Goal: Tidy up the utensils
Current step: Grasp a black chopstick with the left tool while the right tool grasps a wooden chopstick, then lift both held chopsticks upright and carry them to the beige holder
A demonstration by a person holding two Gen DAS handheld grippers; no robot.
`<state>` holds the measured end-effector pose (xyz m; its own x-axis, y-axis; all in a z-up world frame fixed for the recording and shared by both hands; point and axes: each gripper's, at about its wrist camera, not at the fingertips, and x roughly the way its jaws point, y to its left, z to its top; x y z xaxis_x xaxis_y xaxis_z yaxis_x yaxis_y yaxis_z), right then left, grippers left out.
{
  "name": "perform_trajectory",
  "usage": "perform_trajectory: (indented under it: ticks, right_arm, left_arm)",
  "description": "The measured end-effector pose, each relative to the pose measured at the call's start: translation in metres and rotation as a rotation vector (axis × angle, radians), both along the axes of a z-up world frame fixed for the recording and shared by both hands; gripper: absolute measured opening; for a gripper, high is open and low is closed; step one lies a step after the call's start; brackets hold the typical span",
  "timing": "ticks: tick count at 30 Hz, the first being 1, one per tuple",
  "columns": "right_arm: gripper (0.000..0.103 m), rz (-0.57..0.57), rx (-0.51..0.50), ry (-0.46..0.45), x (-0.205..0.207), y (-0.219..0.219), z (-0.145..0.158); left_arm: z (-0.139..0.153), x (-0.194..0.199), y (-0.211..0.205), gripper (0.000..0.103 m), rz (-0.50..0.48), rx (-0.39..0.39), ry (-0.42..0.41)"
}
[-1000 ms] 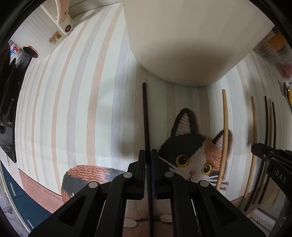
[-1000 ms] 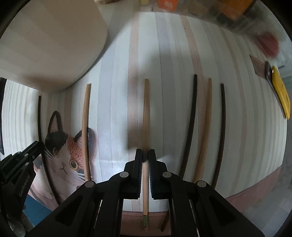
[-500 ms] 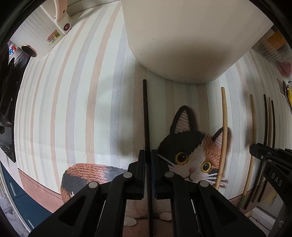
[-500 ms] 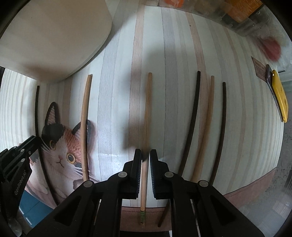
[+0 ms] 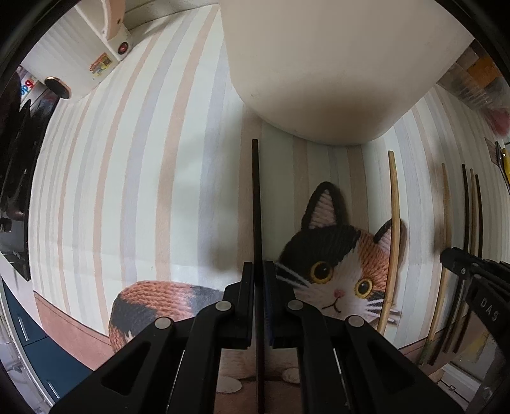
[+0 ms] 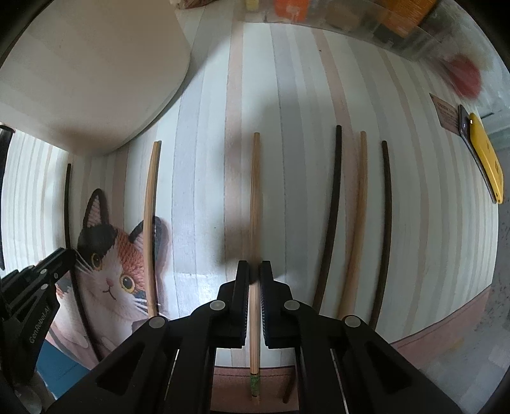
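Note:
My left gripper [image 5: 258, 267] is shut on a black chopstick [image 5: 256, 203] that points straight ahead, held a little above the striped mat. My right gripper [image 6: 252, 267] is shut on a light wooden chopstick [image 6: 254, 197], also held above the mat. More chopsticks lie on the mat: a bamboo one [image 6: 149, 223] over the cat picture, then a dark one [image 6: 330, 216], a light one [image 6: 357, 223] and another dark one [image 6: 384, 229] to the right. A large cream container [image 5: 334, 63] stands ahead.
A striped placemat [image 6: 287, 95] with a calico cat picture [image 5: 334, 264] covers the table. A yellow object [image 6: 486, 159] lies at the far right. A clear bag of items [image 6: 366, 16] sits at the back. A white appliance [image 5: 95, 41] stands back left.
Both grippers have risen and pulled back slightly with their chopsticks; the mat and container appear a bit farther. Both stay shut.

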<state>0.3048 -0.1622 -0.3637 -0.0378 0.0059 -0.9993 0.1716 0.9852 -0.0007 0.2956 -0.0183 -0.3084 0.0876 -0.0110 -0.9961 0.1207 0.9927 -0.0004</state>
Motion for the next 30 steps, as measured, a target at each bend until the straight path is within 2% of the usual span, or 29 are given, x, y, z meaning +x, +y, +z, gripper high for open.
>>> perform_trajectory:
  ticks: [7,23,30]
  right_arm:
    - [0.007,-0.017,0.032,-0.075,-0.007,-0.007,0.02]
    - [0.007,-0.056,0.093,-0.227,-0.023,-0.035,0.097]
    - [0.007,-0.037,0.109,-0.281,-0.012,-0.027,0.114]
  left_arm:
    - [0.017,-0.015,0.009,0.003,-0.002,-0.01,-0.031]
    - [0.075,-0.038,0.034,0.003,0.03,-0.027,-0.153]
    - [0.103,-0.027,0.035,0.003,0.061,-0.045,-0.21]
